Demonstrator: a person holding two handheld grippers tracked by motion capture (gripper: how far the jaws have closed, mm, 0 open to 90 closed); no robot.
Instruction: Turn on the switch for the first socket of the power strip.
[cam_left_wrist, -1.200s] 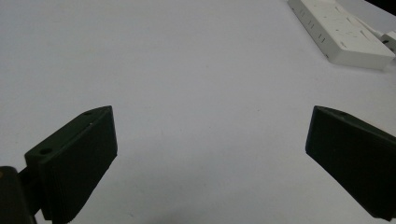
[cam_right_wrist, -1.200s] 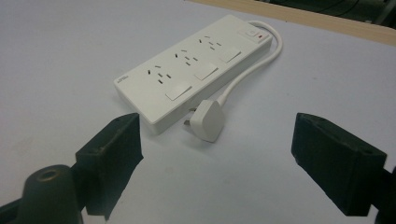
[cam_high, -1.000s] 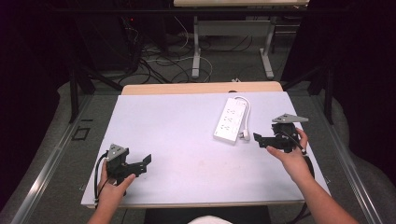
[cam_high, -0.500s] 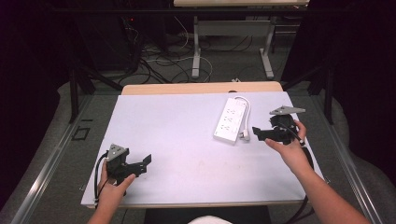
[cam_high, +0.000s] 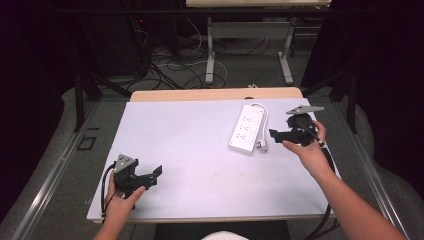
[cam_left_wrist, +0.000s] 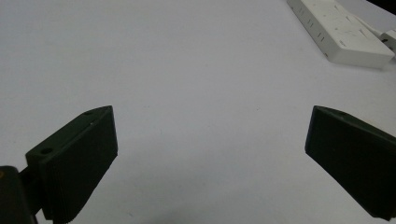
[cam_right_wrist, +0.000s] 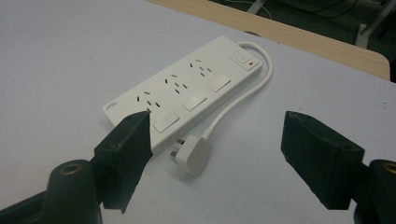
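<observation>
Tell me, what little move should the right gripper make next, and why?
Probably ease the right gripper forward and down onto the plug. Its jaws stand open, the plug lies loose on the table beside the power strip, just ahead between them.

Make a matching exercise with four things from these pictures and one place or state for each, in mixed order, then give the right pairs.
Things:
1. power strip
2. plug
3. left tongs
4. right tongs

Places or states:
A. open, near the front left corner of the table
B. lies flat on the right half of the table
C. open, held just right of the strip
D. lies loose beside the strip, at the end of the white cord

Pairs: 1-B, 2-D, 3-A, 4-C
</observation>
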